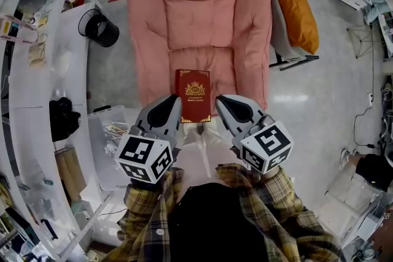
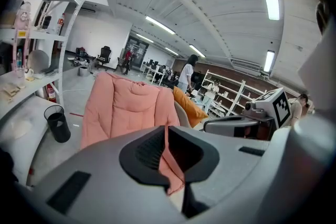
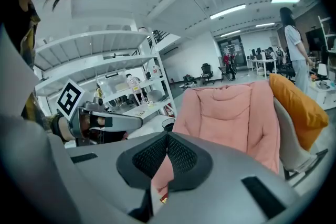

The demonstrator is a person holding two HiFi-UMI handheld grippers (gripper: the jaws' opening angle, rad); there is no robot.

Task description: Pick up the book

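- Head view: red book (image 1: 193, 95) flat on pink armchair (image 1: 199, 15) seat, just ahead of and between left claw (image 1: 174, 101) and right claw (image 1: 222, 101) (contact unclear).
- Left gripper view: left claw closed, empty.
- Right gripper view: right claw closed, gripping nothing.

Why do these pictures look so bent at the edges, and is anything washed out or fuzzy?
Head view: the wide lens bows the shelves at the left edge; the red book is sharp; the glossy floor shows glare. Left gripper view: fisheye with dark corners; the ceiling light is blown out. Right gripper view: same curving; the pink armchair is clear.
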